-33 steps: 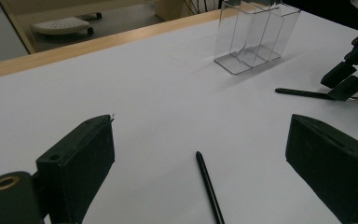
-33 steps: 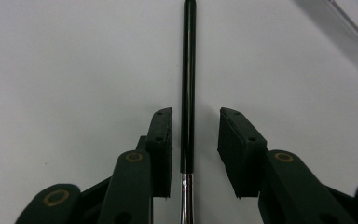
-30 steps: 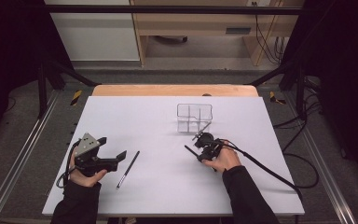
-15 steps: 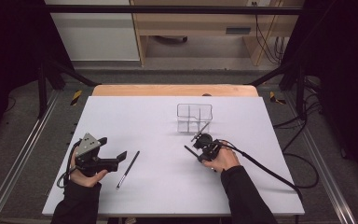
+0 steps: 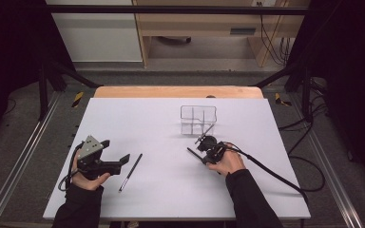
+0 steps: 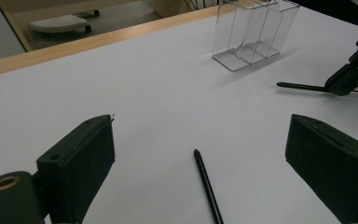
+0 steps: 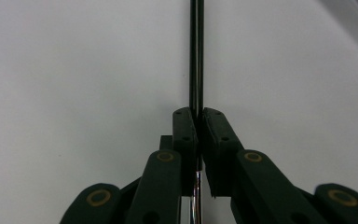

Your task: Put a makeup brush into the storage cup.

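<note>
Right hand-held gripper [image 7: 198,126] has just closed its jaws on a slim black metal pen [image 7: 196,56] lying on the white surface [image 5: 161,190]; left hand-held gripper [image 6: 200,158] stands open over a second black pen [image 6: 208,186]; clear plastic compartment organiser [image 5: 198,119] holds neither pen; both placements remain

Wooden cabinet [image 5: 195,23] beyond table; cables [image 5: 313,118] on floor, right.
</note>
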